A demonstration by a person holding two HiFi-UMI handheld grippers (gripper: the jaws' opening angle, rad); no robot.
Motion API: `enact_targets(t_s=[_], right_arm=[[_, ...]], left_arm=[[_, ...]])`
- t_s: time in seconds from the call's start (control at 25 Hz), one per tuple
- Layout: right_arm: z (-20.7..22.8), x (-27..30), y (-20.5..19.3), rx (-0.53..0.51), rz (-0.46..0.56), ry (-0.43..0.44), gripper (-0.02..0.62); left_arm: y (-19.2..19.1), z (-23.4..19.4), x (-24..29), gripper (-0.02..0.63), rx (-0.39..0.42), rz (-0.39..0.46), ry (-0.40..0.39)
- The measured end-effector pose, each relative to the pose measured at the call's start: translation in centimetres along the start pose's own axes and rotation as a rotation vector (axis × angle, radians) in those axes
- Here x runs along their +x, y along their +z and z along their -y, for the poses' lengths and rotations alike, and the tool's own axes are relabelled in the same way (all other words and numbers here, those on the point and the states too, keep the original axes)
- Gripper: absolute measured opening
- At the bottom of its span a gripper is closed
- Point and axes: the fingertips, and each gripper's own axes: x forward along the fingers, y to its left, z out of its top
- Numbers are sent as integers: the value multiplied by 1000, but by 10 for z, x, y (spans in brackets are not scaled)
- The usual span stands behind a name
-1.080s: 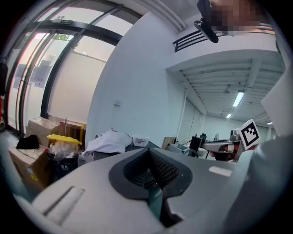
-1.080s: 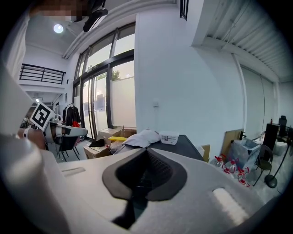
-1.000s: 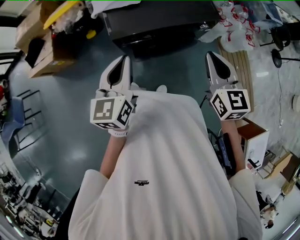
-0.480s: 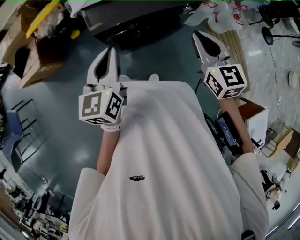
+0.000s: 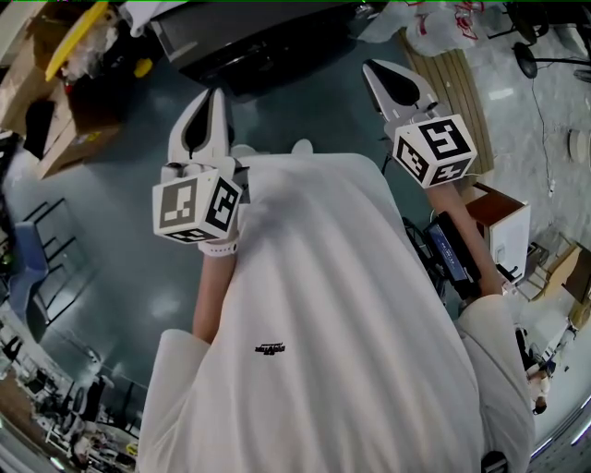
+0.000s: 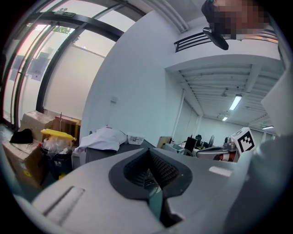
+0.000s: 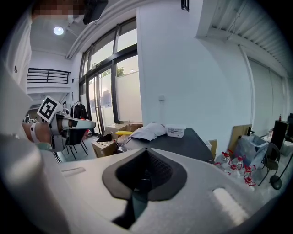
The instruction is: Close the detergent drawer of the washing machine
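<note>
A dark grey machine (image 5: 263,37) stands at the top of the head view, across a stretch of floor from me. Its top (image 7: 183,141) carries a white cloth (image 7: 149,131) and a small white box (image 7: 175,131). No detergent drawer shows in any view. My left gripper (image 5: 217,94) is held out in front of my white shirt with its jaws together and nothing between them. My right gripper (image 5: 371,68) is held likewise, shut and empty. Both point toward the machine without touching it. The jaws also meet in the left gripper view (image 6: 147,151) and the right gripper view (image 7: 145,151).
Cardboard boxes (image 5: 74,129) and a yellow-lidded bin (image 5: 88,28) stand left of the machine. A wooden pallet (image 5: 462,88) with bagged bottles (image 5: 434,32) lies to its right. A chair (image 5: 42,249) is at the left, a white box (image 5: 503,231) at the right.
Both grippers have shifted up in the head view, the right one also leftward. The machine sits closer to the frame's top. The jaws stay shut.
</note>
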Motion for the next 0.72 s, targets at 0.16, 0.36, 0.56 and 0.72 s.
enact_targets(t_s=[0.16,0.36,0.56,0.72], right_arm=[[-1,1,1,-6,-5,11,1],[4,0,3,7,0,-9,2],[5,-2,4,13,9,-6,2],[2,-3,5,16,11,-9,2]], left_arm=[[2,-1,2,18,5,-1,5],[3,-2,5,18,8,-5,3],[1,-1,7,18,7,-13,-4],[1,-1,6,18,8,-16,-12]])
